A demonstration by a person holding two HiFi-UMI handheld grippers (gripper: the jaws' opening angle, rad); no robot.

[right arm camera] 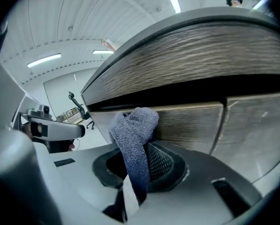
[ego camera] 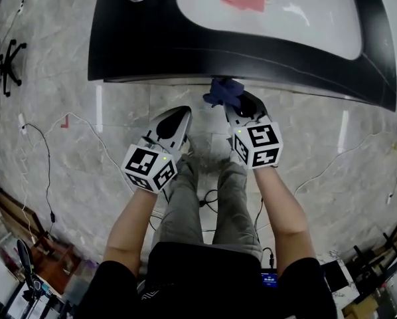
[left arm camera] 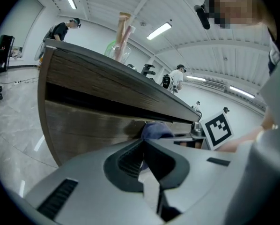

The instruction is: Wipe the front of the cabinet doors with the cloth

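The person's forearms [ego camera: 281, 205] fill the lower middle of the head view, each ending in a gripper aimed at the top of the frame. The right gripper [ego camera: 240, 103] is pinching the cloth [ego camera: 223, 92], a blue-grey knit bunch at centre frame, right at the black countertop [ego camera: 152, 45] edge. In the right gripper view, the cloth [right arm camera: 133, 132] stands with its long axis running up out of the right gripper [right arm camera: 133, 175]. Its rounded top folds over toward the right of the frame against the wood-grain cabinet door [right arm camera: 191, 123], just under the dark recess below the countertop. Its lower end disappears between the jaws, so its full length cannot be made out.

The left gripper [ego camera: 177, 116] sits left of centre over the marble floor [ego camera: 66, 158], near the counter but apart from it. In its own view the left gripper [left arm camera: 143, 150] has its jaws pressed together on nothing, with the cloth [left arm camera: 156, 130] peeking just behind them.

From the head view the door fronts are hidden under the countertop's overhang. In the right gripper view the frame edge cuts the doors off at lower right; only one seam [right arm camera: 221, 125] between panels shows.
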